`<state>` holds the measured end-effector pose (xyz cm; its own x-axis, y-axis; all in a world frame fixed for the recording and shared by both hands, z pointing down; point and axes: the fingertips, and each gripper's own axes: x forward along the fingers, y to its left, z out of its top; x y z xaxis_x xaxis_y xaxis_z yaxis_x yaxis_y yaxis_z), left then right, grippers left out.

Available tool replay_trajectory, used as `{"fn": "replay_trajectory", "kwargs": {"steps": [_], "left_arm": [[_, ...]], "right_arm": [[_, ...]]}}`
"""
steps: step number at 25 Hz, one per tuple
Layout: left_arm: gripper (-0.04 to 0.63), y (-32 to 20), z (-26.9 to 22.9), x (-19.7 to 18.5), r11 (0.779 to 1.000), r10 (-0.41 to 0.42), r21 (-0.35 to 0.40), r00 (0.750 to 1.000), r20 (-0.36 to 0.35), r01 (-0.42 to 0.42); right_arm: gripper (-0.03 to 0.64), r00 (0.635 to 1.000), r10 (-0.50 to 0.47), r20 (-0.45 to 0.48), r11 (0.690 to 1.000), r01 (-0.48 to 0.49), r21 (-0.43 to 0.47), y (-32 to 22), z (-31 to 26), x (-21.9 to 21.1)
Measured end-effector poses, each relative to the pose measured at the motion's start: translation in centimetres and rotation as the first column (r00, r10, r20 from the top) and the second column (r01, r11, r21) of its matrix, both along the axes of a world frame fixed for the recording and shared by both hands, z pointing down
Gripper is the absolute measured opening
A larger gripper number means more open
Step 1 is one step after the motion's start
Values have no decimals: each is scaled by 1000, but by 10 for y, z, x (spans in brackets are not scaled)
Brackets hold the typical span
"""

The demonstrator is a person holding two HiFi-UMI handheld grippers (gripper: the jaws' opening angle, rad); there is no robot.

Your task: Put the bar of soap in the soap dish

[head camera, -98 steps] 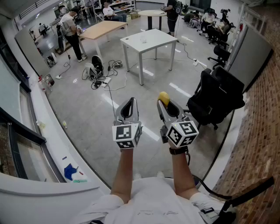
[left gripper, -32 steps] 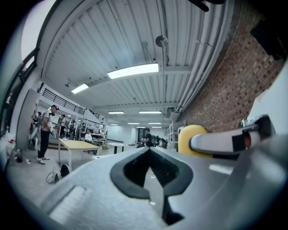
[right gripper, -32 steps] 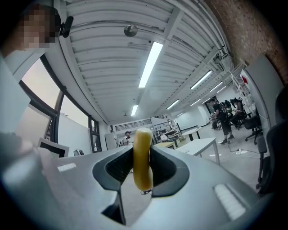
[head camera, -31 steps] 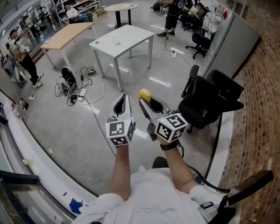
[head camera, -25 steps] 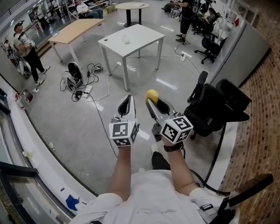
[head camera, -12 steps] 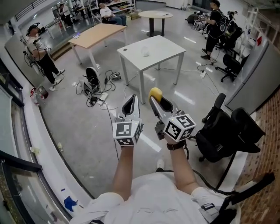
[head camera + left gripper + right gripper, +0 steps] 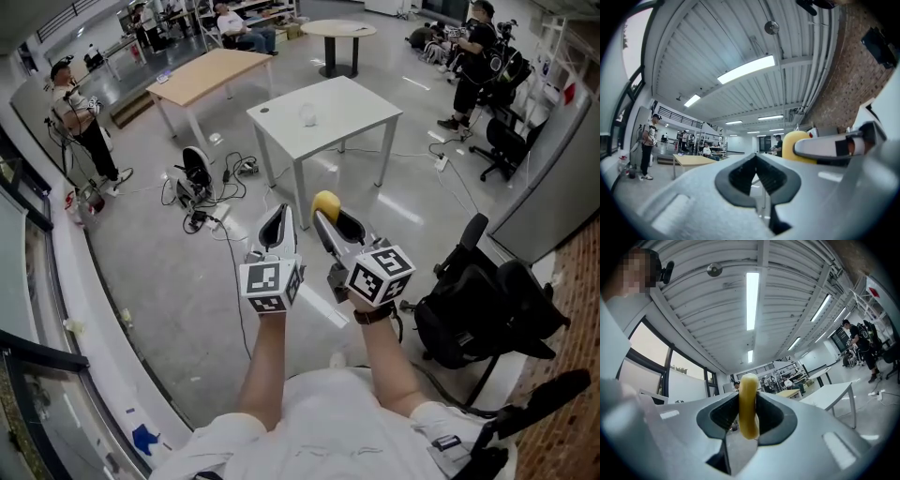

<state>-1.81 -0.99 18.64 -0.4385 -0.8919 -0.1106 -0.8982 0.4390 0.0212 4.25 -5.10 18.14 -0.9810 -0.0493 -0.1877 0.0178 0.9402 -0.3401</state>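
A yellow bar of soap is pinched edge-on between the jaws of my right gripper. The right gripper view shows the soap upright and pressed by both pads. My left gripper is held level beside it, shut, with nothing between its jaws. In the left gripper view the soap pokes up at the right. Both grippers hang over bare floor. Ahead stands a white table carrying one small pale object, too small to identify.
A black office chair stands close on the right. Cables and a device lie on the floor at the left of the white table. Beyond are a wooden table, a round table and several people. A window ledge runs along the left.
Both grippers have travelled together across the floor, and the soap has stayed in the right one. The white table now sits straight ahead, and the office chair has slid lower right.
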Motion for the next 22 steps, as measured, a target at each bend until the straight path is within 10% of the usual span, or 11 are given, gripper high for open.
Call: {"fn": "replay_trajectory", "kwargs": {"steps": [22], "left_arm": [[-2, -142, 54, -104, 996, 31, -77, 997, -65, -36]], "right_arm": [[115, 997, 56, -61, 991, -63, -116, -142, 55, -94]]}}
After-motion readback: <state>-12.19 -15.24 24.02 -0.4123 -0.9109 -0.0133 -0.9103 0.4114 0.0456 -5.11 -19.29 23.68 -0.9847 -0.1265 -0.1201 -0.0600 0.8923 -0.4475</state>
